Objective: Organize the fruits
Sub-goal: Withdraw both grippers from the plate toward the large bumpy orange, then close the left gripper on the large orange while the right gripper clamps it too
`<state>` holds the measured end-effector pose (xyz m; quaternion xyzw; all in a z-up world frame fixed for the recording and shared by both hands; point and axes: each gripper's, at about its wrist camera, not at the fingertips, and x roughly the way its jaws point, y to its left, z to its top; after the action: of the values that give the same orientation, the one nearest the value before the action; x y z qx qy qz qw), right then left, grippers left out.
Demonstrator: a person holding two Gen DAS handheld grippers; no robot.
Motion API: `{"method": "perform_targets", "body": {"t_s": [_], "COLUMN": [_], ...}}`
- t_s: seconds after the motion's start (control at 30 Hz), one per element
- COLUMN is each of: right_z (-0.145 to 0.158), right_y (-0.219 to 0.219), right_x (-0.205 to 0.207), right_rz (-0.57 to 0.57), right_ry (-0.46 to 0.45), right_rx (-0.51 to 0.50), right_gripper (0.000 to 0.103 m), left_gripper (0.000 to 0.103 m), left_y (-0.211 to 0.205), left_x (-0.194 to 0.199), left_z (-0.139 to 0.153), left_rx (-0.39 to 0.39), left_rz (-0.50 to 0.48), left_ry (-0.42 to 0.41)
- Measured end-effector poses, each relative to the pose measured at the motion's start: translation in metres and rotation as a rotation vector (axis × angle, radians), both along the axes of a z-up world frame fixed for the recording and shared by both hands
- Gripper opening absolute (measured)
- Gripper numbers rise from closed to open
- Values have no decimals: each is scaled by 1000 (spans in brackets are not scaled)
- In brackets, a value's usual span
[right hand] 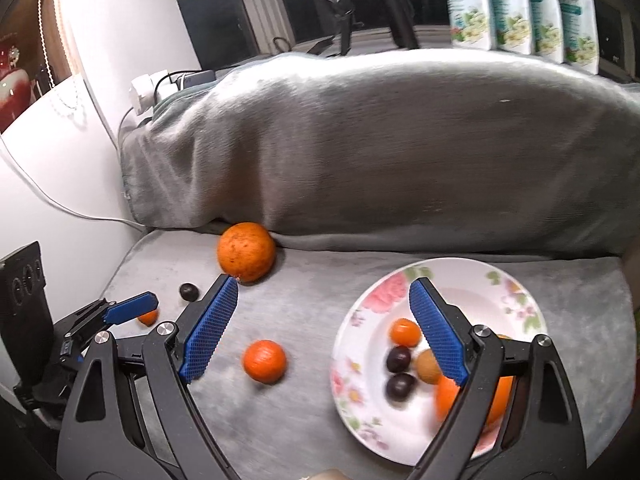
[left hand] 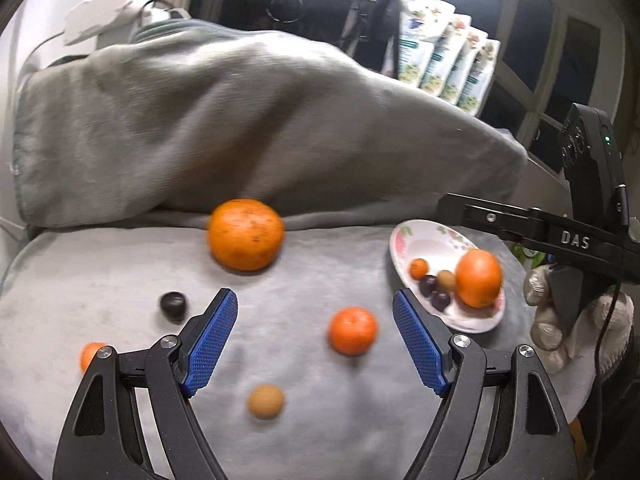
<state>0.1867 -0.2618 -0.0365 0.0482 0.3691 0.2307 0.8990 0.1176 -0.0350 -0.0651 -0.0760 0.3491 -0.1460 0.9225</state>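
Observation:
A floral plate at the right holds a large orange, a small orange, two dark plums and a brown fruit. Loose on the grey cloth lie a big orange, a mandarin, a dark plum, a brown fruit and a small orange. My left gripper is open and empty above the mandarin. My right gripper is open and empty beside the plate.
A grey blanket-covered mound rises behind the fruit. White floral packets stand on the windowsill. A white wall and cable lie at the left. The right gripper's body and gloved hand sit by the plate.

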Motion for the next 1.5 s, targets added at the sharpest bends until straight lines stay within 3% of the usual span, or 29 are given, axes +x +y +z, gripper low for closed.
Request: {"method": "perform_targets", "body": {"t_s": [0.33, 0.7, 0.9, 1.13, 1.37, 1.5], "right_z": [-9, -34, -44, -59, -70, -77], "right_y": [39, 63, 82, 101, 119, 124], "right_x": [28, 70, 83, 99, 108, 113], "right_rz": [48, 26, 34, 23, 21, 17], "right_ry": [83, 257, 290, 338, 357, 370], "right_rx": [52, 216, 216, 222, 210, 198], "right_gripper": [90, 90, 84, 75, 74, 66], "left_gripper": [79, 69, 62, 62, 61, 61], "left_y": [30, 30, 31, 38, 42, 42], "left_x": [29, 60, 74, 84, 91, 96], "left_z": [-13, -27, -35, -39, -42, -46], "left_rx": [-45, -72, -107, -152, -159, -165], "left_rz": [27, 8, 3, 12, 24, 28], "left_ry": [42, 87, 113, 135, 145, 160]}}
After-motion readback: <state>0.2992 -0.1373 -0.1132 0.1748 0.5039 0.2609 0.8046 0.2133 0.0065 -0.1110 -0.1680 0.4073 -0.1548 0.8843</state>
